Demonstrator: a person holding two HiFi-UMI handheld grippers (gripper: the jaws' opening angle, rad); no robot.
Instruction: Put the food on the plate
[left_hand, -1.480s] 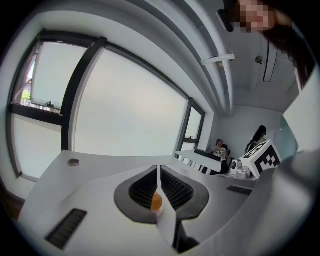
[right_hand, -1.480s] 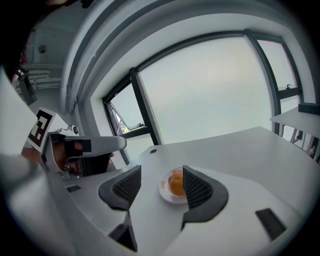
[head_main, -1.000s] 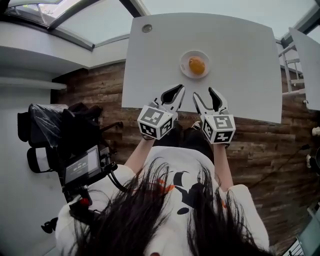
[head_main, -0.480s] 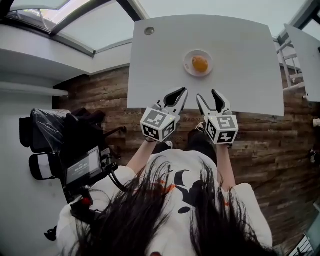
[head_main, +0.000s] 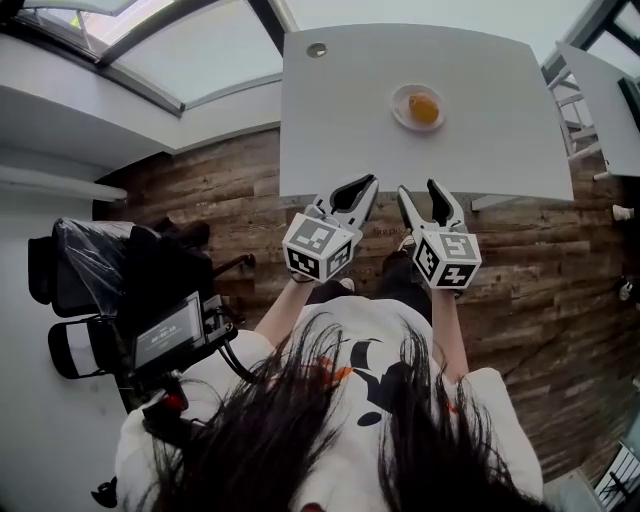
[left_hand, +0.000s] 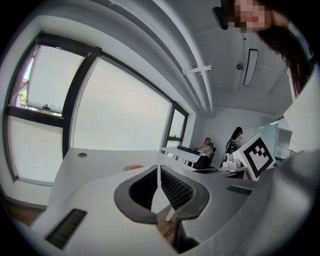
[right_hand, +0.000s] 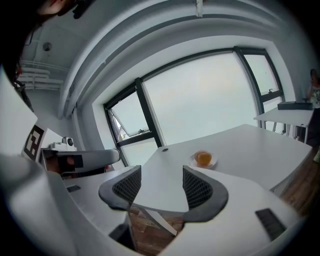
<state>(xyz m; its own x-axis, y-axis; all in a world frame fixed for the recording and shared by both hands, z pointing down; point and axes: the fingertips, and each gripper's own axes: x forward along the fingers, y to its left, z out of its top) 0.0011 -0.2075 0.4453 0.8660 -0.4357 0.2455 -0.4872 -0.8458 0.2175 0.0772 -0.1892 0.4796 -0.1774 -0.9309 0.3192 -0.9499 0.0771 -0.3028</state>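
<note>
White rectangular table (head_main: 350, 120) fills the far side, and the round orange piece of food (head_main: 424, 108) sits on a small white plate (head_main: 399, 104) toward its far right. Nearer, at the table's near edge, the left gripper (head_main: 366, 184) has its jaws pressed together on nothing. Just right of it, the right gripper (head_main: 418, 188) has its jaws spread and empty.

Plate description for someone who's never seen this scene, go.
Find the large white table by the windows. Right of its middle sits a small round white plate, the only dish there. An orange rounded food item lies on it, unlike the small grey round cap at the table's far left corner.
</note>
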